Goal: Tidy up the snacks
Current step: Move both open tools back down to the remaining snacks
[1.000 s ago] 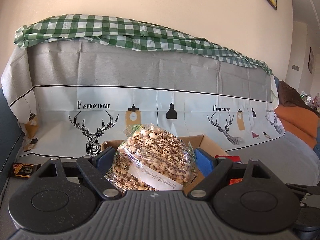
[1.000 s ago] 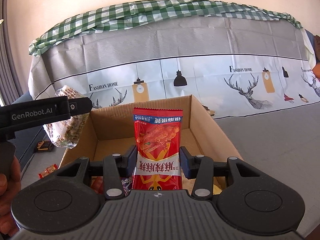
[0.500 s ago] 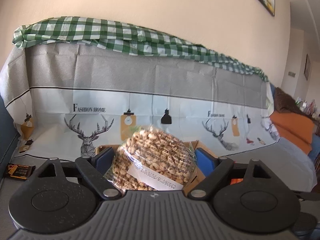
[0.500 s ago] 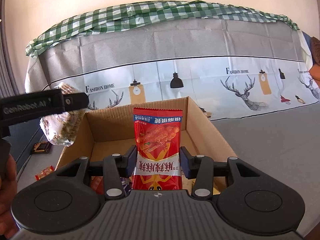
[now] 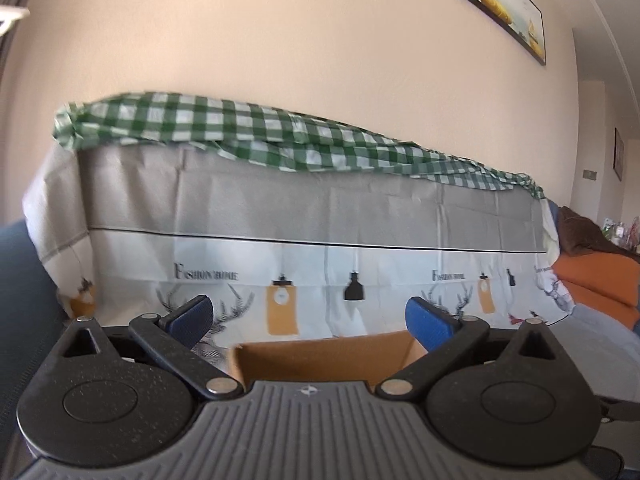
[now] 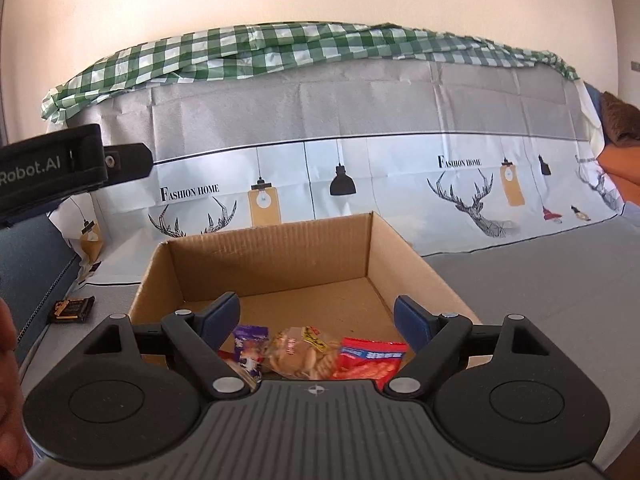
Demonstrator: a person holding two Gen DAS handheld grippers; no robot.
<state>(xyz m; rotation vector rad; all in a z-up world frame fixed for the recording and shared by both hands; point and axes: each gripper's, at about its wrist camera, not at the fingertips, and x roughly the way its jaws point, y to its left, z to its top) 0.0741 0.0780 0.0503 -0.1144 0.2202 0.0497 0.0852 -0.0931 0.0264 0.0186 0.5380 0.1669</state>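
Note:
A brown cardboard box [image 6: 404, 264] stands open on the grey sofa seat. Its near end holds a red snack packet [image 6: 370, 362], a clear bag of nuts [image 6: 298, 354] and a purple packet [image 6: 250, 346]. My right gripper [image 6: 318, 314] is open and empty above the box's near part. My left gripper [image 5: 310, 318] is open and empty, raised and tilted up, with only the box's far wall [image 5: 324, 356] showing between its fingers. The left gripper's body shows at the left of the right wrist view [image 6: 72, 164].
A sofa back draped with a deer-print sheet [image 6: 360, 168] and a green checked cloth [image 6: 280, 48] rises behind the box. A dark snack packet [image 6: 72, 309] lies on the seat left of the box. Orange cushions [image 5: 600, 280] lie at the far right.
Both grippers have opened. The bag of nuts left the left gripper and the red packet left the right gripper; both now lie in the box. The left gripper has tilted upward.

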